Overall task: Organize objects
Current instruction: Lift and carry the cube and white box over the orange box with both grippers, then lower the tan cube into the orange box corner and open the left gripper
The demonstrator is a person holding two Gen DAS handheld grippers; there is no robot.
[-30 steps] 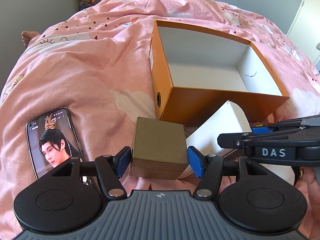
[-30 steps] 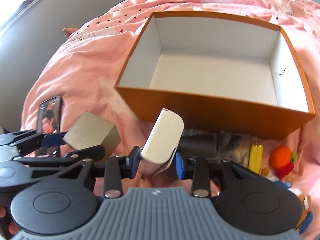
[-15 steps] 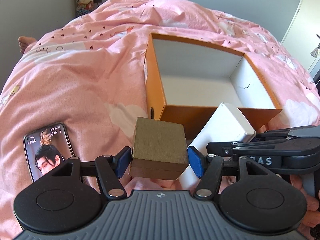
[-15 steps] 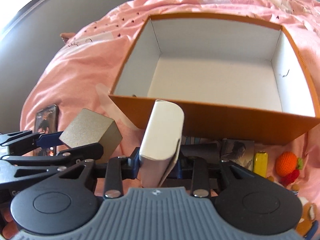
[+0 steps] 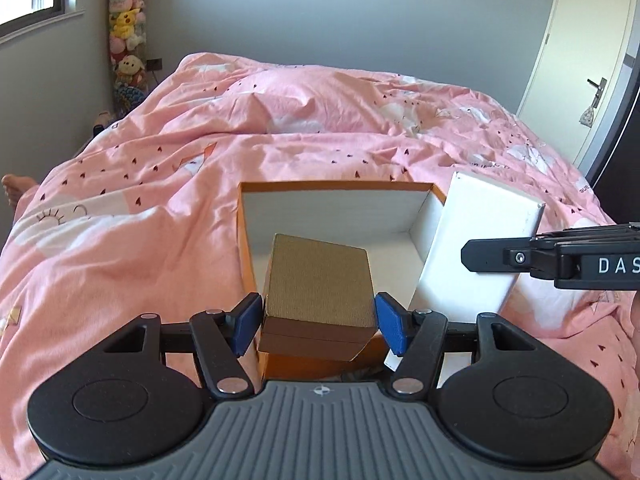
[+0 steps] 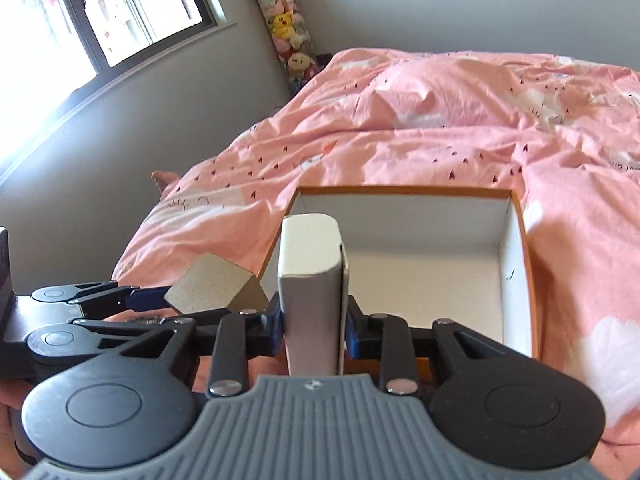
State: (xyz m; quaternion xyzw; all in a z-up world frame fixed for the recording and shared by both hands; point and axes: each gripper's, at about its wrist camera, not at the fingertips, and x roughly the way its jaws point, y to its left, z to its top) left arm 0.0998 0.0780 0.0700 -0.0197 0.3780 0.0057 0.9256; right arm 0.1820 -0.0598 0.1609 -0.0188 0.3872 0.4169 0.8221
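A small brown box (image 5: 318,292) was clamped between the blue pads of the left gripper (image 5: 319,320), and a white case (image 6: 312,296) was gripped upright in the right gripper (image 6: 314,330), both held raised at the near edge of the open orange storage box (image 6: 524,264) on the pink bedspread (image 5: 120,240). The carrying step was judged to be under way. Next, each item would need to be brought over the near wall, lowered onto the white floor inside, and only then released.

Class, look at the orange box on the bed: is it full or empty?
Empty as far as shown: the orange box shows only bare white floor and walls; its near part is hidden behind the held white box.
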